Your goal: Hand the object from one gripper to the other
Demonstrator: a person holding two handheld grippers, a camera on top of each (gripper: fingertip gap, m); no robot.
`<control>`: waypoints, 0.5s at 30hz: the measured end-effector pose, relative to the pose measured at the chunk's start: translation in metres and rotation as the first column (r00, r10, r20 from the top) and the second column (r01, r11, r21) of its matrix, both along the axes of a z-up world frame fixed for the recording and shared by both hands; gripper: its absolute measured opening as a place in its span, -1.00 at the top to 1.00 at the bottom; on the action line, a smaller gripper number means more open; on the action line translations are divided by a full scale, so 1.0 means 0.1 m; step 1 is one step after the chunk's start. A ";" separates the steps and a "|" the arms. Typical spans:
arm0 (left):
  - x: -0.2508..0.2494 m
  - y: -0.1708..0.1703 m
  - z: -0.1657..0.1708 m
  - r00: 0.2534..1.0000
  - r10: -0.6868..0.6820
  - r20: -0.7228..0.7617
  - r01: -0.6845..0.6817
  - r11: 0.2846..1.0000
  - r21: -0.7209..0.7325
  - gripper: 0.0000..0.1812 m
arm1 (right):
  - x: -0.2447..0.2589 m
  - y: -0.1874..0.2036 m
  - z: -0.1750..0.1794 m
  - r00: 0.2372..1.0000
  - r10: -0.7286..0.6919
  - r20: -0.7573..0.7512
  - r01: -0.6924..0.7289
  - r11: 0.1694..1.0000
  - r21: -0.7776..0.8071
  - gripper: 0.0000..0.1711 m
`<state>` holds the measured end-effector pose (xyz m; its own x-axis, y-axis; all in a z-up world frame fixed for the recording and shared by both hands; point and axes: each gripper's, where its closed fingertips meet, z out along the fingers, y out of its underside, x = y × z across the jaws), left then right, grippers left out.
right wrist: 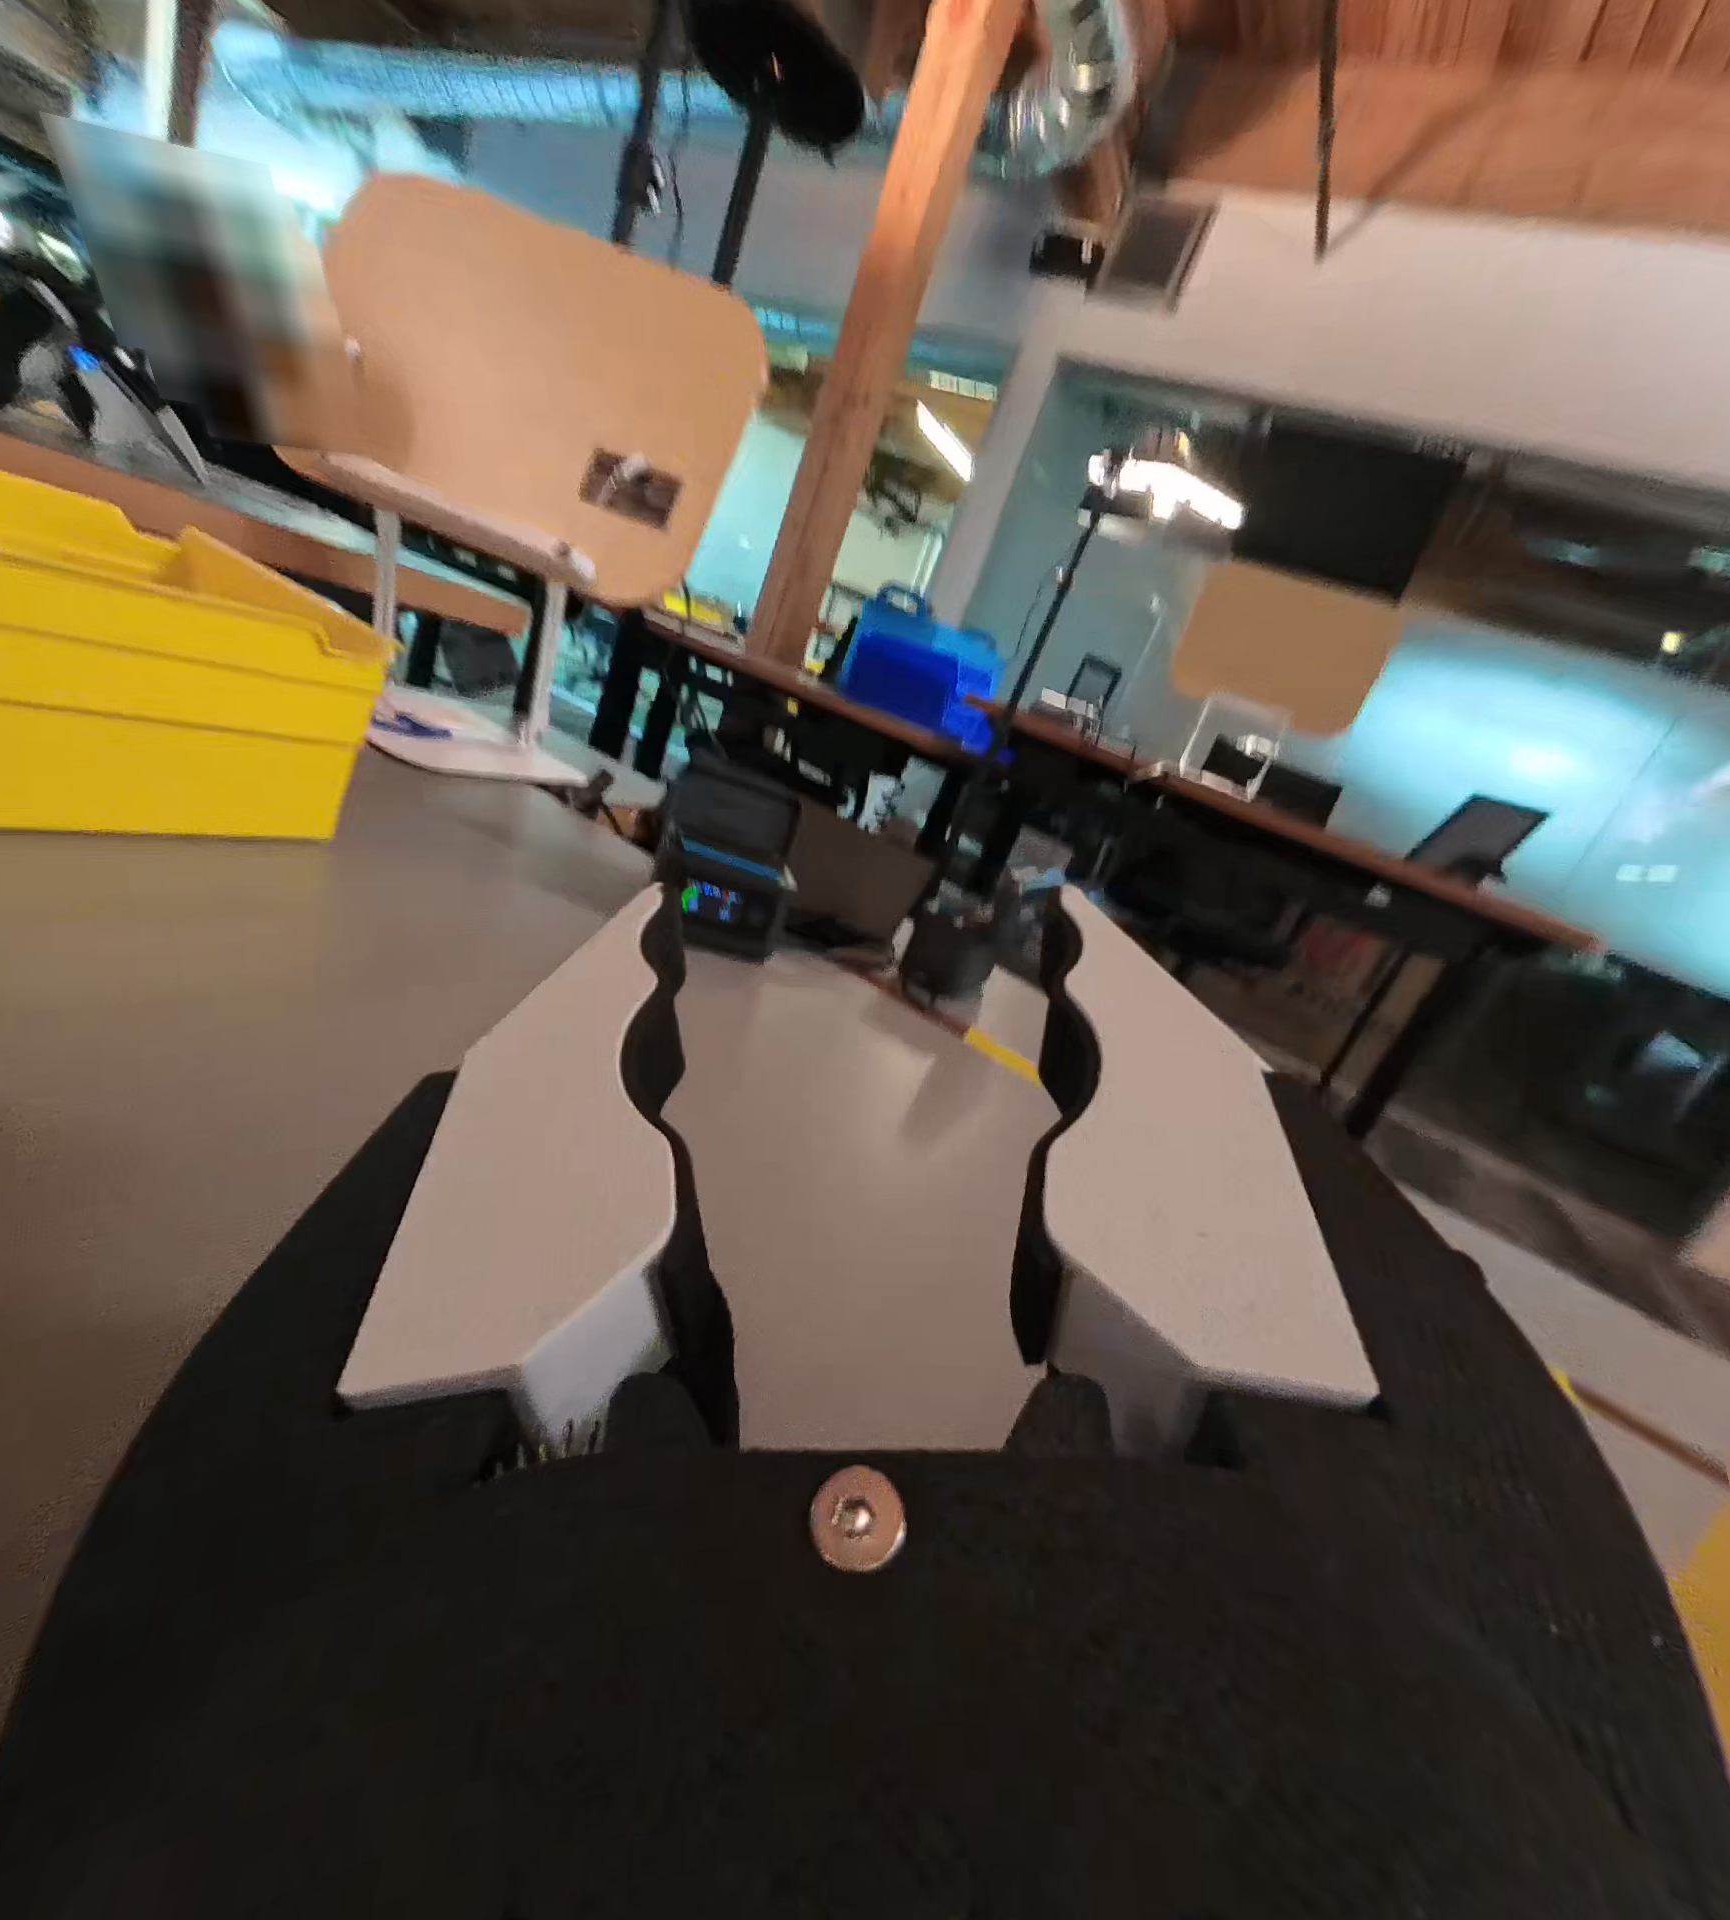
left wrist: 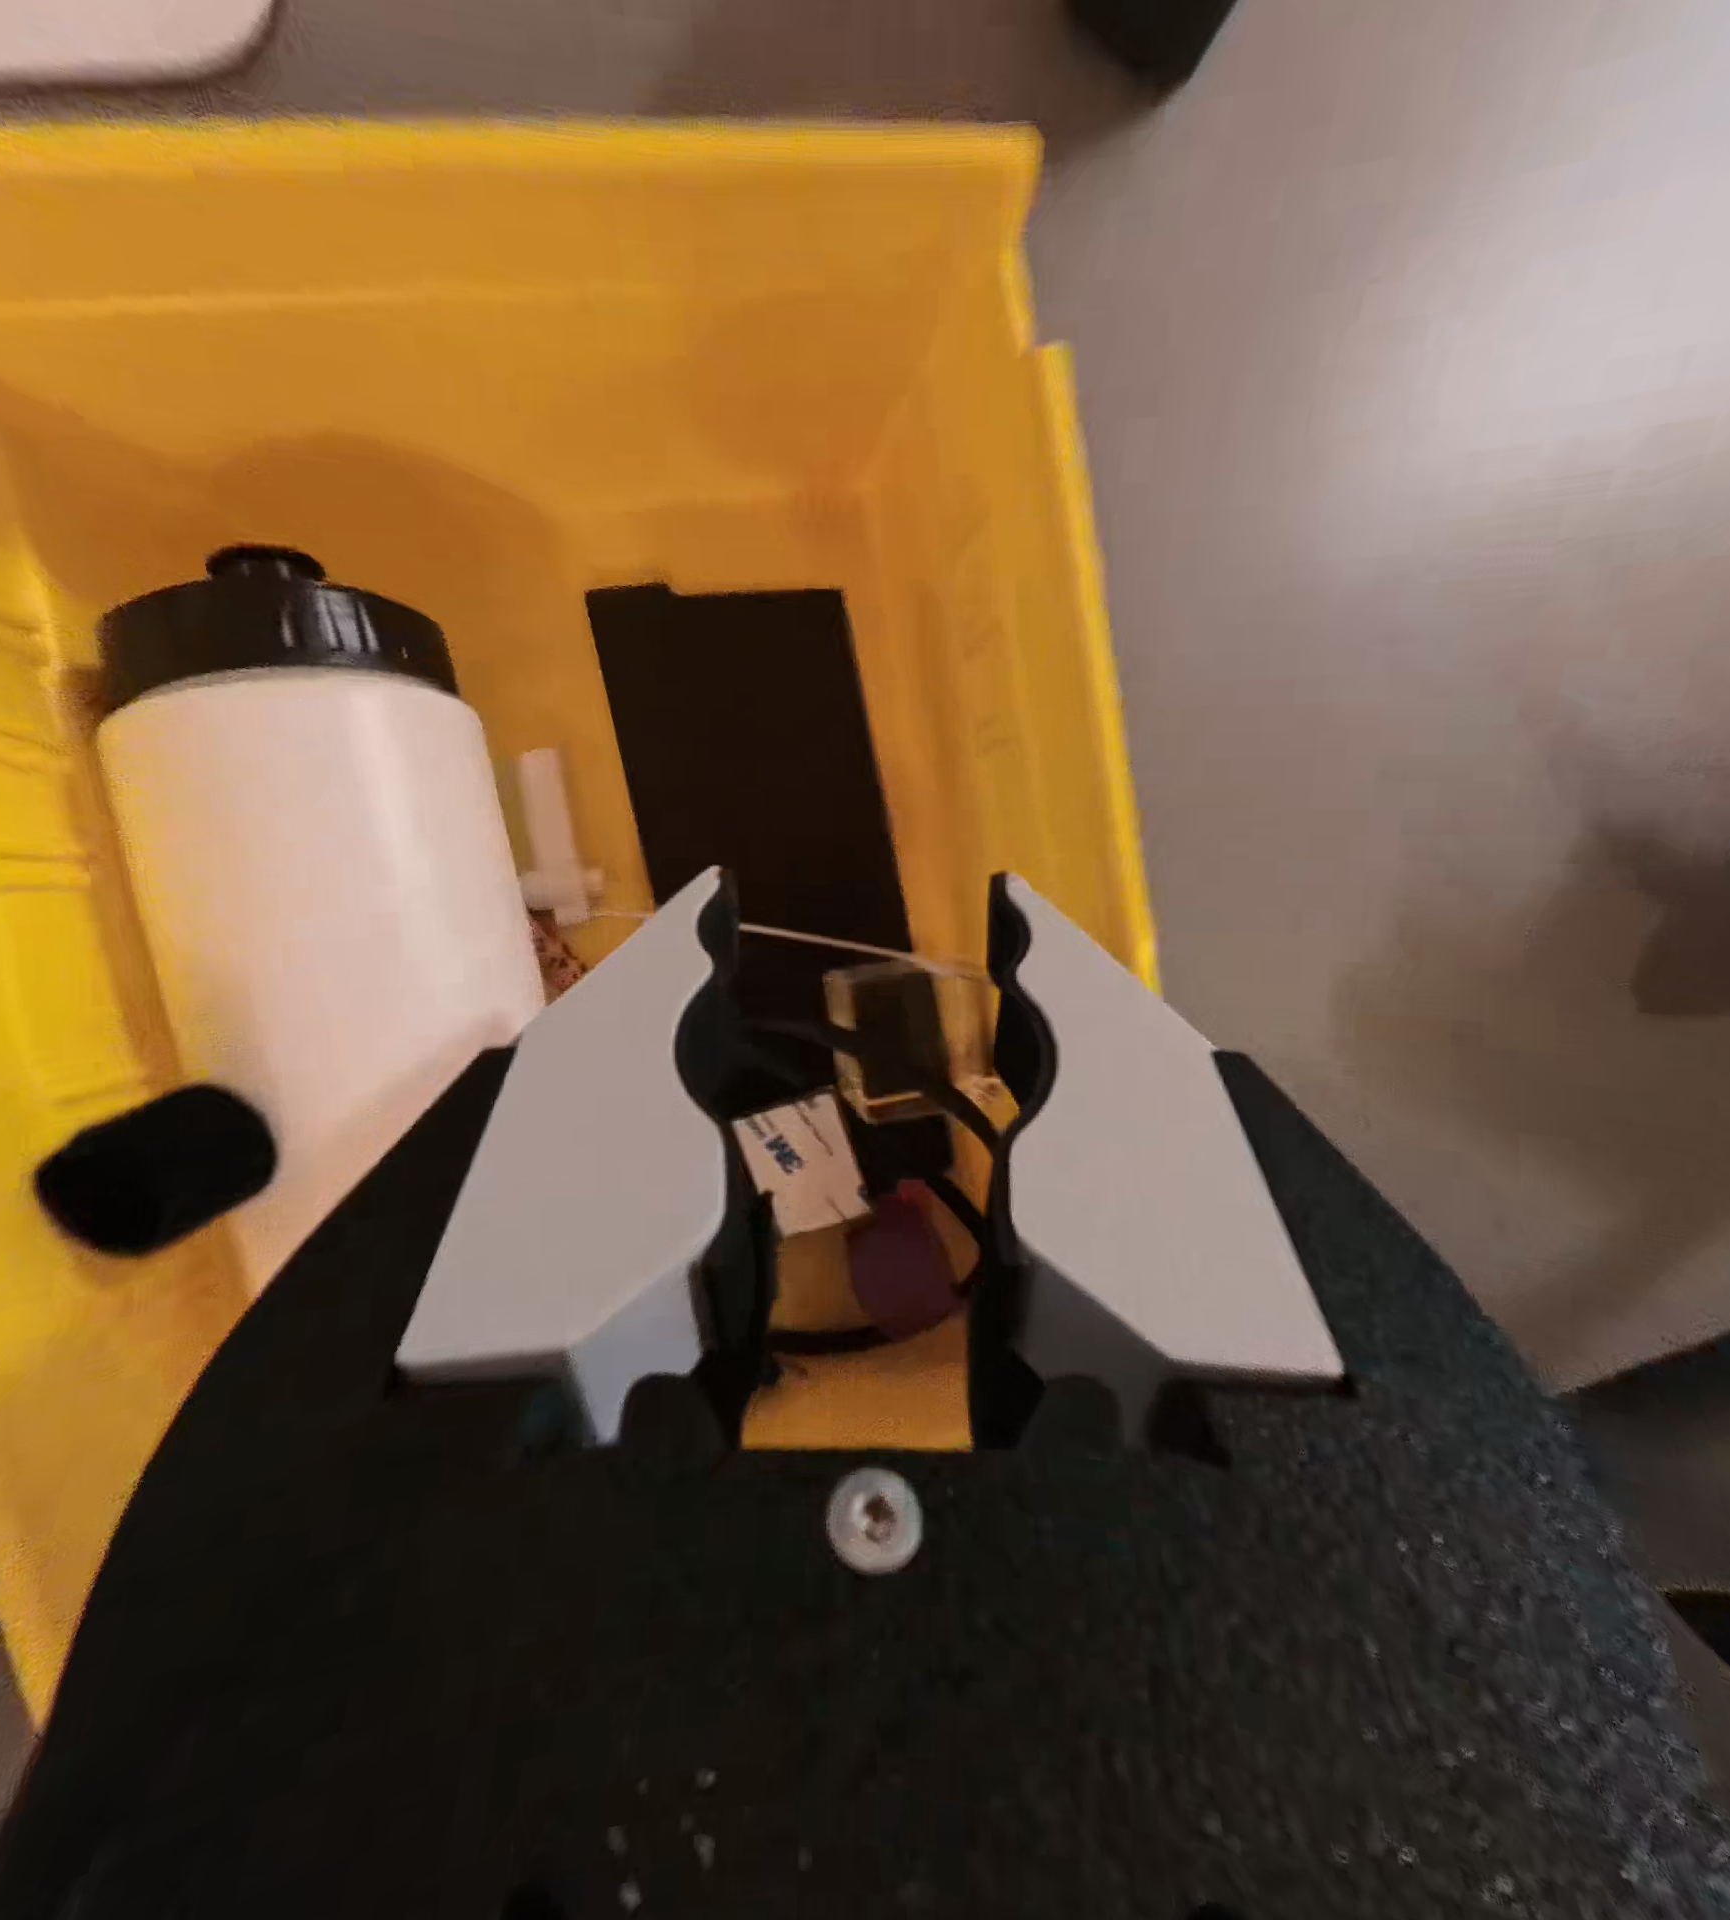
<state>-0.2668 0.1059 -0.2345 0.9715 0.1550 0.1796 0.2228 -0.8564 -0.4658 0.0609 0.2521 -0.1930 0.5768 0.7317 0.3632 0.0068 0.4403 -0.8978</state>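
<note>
The left gripper (left wrist: 861, 935) hangs over the yellow bin (left wrist: 487, 343) with its jaws spread and nothing between them; the clutter seen through the gap lies on the bin floor below. The right gripper (right wrist: 861, 935) is likewise spread and empty, held low over the grey table (right wrist: 113, 1039) to the right of the bin (right wrist: 113, 707) and aimed out into the workshop.

Which item is meant for the handover cannot be told yet. The candidates all lie inside the bin: a white bottle with a black cap (left wrist: 310, 831) on its side along the bin's left wall, a small white plastic piece (left wrist: 554, 831) just beside it, a flat black slab (left wrist: 747, 748) near the bin's right wall, a black capsule-shaped piece (left wrist: 154, 1169) at the bin's near left, and a small heap under the left gripper of a clear little box (left wrist: 892, 1029), a white tape-backed pad (left wrist: 804, 1158), a dark red piece (left wrist: 908, 1262) and thin black cords.

The likely trouble is the heap: closing there could catch a cord or two things at once, or drag the clear box sideways. The bottle looks smooth and round, so a grip off its middle may let it roll. The right gripper faces away from the bin, so a handover now would miss.

The white pad bears printed marks, and a small coloured screen (right wrist: 721, 904) glows beyond the table; neither is repeated here.
</note>
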 end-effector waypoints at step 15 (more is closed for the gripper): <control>-0.58 0.37 -0.60 0.997 0.066 0.031 -0.052 0.940 -0.338 0.76 | -0.25 -0.28 -0.20 0.983 0.161 0.090 -0.168 0.983 0.072 0.26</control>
<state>-0.3243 0.1426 -0.2948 0.9517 0.2698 0.1464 0.2902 -0.9463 -0.1423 0.0360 0.2243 -0.2133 0.4161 0.7813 0.4653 0.0018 0.5110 -0.8596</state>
